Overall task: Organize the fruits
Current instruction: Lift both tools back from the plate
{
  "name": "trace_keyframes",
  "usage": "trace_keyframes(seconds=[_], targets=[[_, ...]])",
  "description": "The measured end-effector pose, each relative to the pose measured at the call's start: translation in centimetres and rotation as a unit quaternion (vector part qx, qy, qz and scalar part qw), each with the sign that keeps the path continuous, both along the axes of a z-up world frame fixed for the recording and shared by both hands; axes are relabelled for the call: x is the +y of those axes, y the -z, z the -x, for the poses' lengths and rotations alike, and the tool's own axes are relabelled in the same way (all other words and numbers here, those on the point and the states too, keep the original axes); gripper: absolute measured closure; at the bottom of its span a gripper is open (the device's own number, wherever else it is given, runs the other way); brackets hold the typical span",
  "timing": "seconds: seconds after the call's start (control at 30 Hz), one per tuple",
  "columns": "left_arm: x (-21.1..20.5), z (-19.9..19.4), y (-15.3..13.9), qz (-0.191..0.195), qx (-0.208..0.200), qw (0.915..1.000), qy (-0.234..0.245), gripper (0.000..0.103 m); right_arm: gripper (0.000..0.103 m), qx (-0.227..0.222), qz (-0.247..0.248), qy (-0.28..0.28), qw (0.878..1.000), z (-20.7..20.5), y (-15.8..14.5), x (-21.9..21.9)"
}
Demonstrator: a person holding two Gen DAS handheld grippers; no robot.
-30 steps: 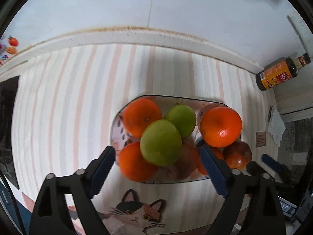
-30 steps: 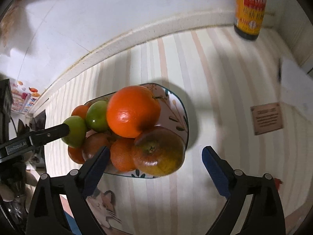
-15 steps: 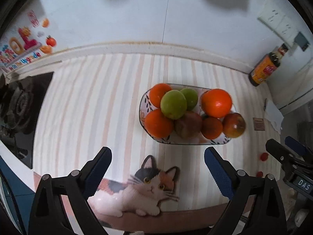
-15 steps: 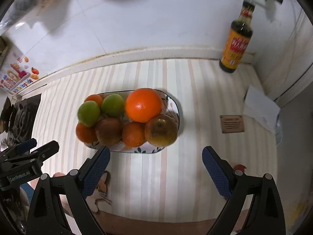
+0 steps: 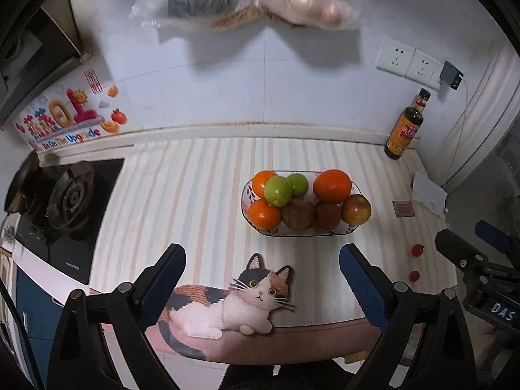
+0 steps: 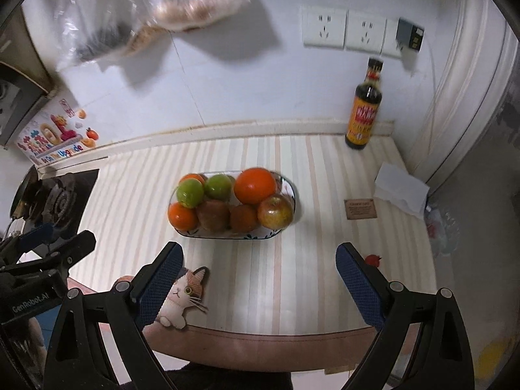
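Observation:
A patterned oval bowl (image 5: 355,190) stands on the striped counter, also in the right wrist view (image 6: 291,188). It holds several fruits: a big orange (image 5: 332,185) (image 6: 255,185), two green fruits (image 5: 278,191) (image 6: 190,192), smaller oranges (image 5: 264,214) and a reddish apple (image 5: 356,208) (image 6: 275,212). My left gripper (image 5: 262,276) is open and empty, well in front of the bowl, over the counter's front edge. My right gripper (image 6: 259,274) is open and empty, also in front of the bowl.
A cat-shaped mat (image 5: 227,302) lies at the front edge. A gas stove (image 5: 61,198) is at the left. A sauce bottle (image 5: 404,126) stands back right by the wall. Folded paper (image 6: 401,190), a small card (image 6: 360,208) and small red items (image 5: 417,249) lie right.
Both grippers have pulled back and up from close to the bowl to the counter's front edge. The bowl and its fruits have stayed in place.

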State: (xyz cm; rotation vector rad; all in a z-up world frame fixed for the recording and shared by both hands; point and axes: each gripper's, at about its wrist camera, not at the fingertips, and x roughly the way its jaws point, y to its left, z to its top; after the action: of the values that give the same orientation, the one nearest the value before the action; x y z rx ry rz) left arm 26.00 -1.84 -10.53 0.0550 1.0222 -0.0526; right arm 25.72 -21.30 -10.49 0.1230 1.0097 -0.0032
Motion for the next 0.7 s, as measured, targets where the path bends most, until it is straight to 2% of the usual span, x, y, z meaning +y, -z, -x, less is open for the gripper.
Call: trace_keyframes(seconds=[0.33, 0.7], targets=[[0.0, 2.8, -2.0, 0.013, -0.023, 0.9996, 0.002, 0.006, 0.006, -0.032, 0.000, 0.001, 0.999, 3.6, -3.8, 0.8], [0.3, 3.7, -1.8, 0.023, -0.021, 0.9995, 0.008, 0.006, 0.006, -0.035, -0.018, 0.017, 0.999, 5.1, -3.7, 0.9]])
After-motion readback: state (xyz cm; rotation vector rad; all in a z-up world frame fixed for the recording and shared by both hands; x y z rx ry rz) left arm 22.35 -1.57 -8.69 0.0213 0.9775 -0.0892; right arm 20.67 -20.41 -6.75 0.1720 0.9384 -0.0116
